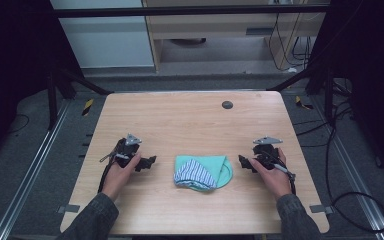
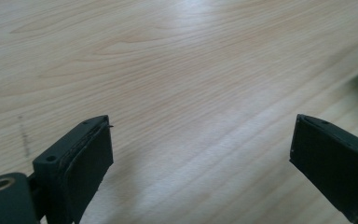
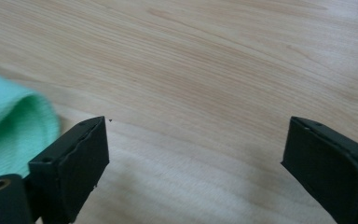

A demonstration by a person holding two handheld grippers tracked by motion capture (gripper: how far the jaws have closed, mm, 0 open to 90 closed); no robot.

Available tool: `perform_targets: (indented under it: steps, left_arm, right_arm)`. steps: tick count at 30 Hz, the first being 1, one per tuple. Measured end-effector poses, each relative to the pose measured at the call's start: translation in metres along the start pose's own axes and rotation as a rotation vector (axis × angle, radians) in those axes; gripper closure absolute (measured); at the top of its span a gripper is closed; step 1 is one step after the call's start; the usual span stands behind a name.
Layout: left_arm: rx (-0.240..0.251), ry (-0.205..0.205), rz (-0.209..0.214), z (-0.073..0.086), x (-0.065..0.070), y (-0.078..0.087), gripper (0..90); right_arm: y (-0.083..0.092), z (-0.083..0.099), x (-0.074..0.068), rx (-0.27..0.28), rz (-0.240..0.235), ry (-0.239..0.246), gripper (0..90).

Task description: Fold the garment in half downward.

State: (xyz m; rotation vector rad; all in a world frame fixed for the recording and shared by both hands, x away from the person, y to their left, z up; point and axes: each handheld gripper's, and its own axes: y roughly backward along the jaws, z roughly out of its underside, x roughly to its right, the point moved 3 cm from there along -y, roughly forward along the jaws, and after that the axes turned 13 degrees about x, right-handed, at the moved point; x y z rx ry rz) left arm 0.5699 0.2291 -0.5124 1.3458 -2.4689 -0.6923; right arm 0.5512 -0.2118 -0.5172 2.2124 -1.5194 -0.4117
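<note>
Lying folded at the middle of the wooden table (image 1: 190, 120), a green cloth (image 1: 203, 171) is flanked by the left gripper (image 1: 149, 162) and right gripper (image 1: 244, 163), both held with jaws spread, apart from it

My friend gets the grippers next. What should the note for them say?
Left gripper: jaws open, holding nothing, resting on the table left of the cloth.
Right gripper: jaws open, holding nothing, just right of the cloth.
The mint-green cloth lies between them, bunched and partly folded over, its striped side showing on the left.
Done: neither gripper holds the cloth.
Left: probably grip the cloth's edges and handle it; which way is your call.
</note>
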Motion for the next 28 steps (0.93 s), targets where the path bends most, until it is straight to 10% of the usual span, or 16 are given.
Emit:
perform_targets:
  steps: [8, 28]
  left_arm:
    - [0.012, 0.02, -0.068, 0.001, -0.014, -0.009, 5.2]
    - [-0.011, 0.037, -0.073, 0.007, -0.013, -0.02, 0.0]
  right_arm:
    - [-0.02, -0.009, 0.0, 0.019, 0.062, -0.034, 8.4]
    - [-0.03, 0.0, -0.006, -0.013, 0.148, -0.083, 0.2]
